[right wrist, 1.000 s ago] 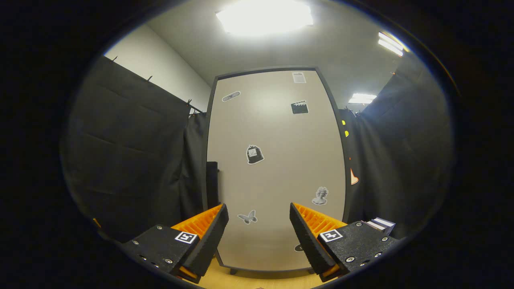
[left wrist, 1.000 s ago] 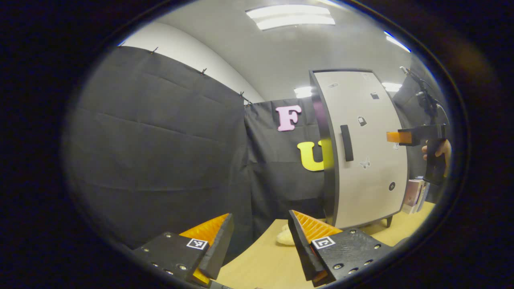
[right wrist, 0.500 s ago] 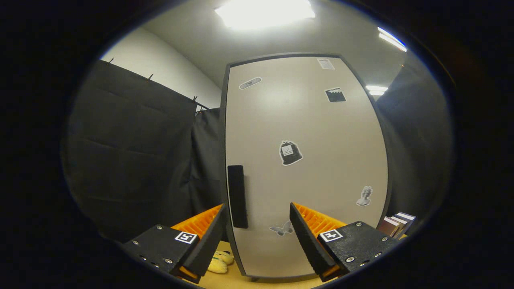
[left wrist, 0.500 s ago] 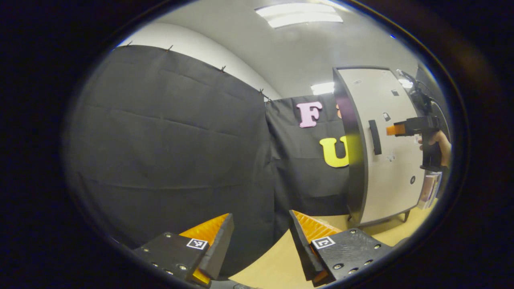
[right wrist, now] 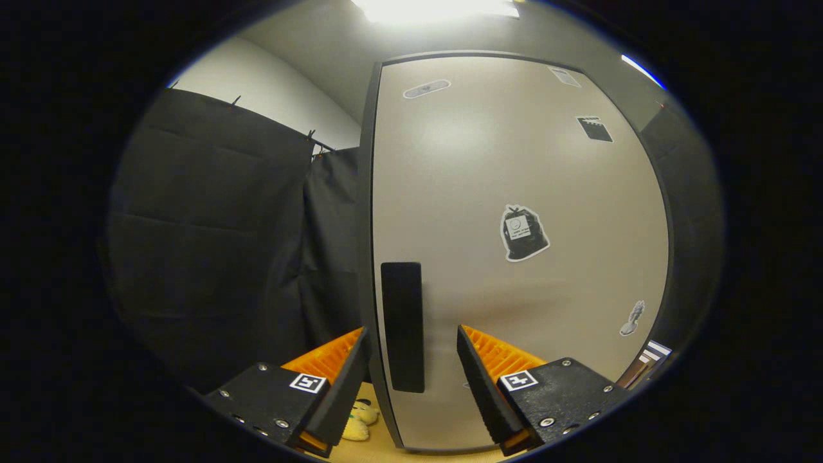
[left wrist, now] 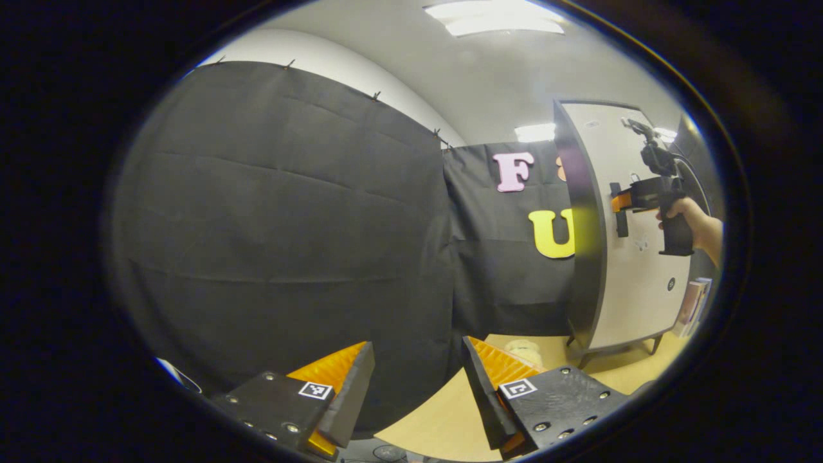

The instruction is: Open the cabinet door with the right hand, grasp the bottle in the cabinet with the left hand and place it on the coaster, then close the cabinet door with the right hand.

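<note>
The right gripper [right wrist: 411, 366] is spread, its fingers astride the handle [right wrist: 402, 325] at lower centre, untouched; the handle should be pinched squarely before the door [right wrist: 514, 257] is pulled; the left gripper [left wrist: 415, 386] is spread, idle; the bottle is hidden.

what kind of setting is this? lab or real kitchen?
Looks like a staged recording booth, not a real kitchen. Black cloth is clipped up as walls, a lone cabinet with stickers stands on a wooden table, and office ceiling lights hang overhead.

Left tongs [left wrist: 415, 386] held low, jaws apart; right tongs [right wrist: 411, 379] raised, jaws apart, gripped by a hand [left wrist: 691, 218].
</note>
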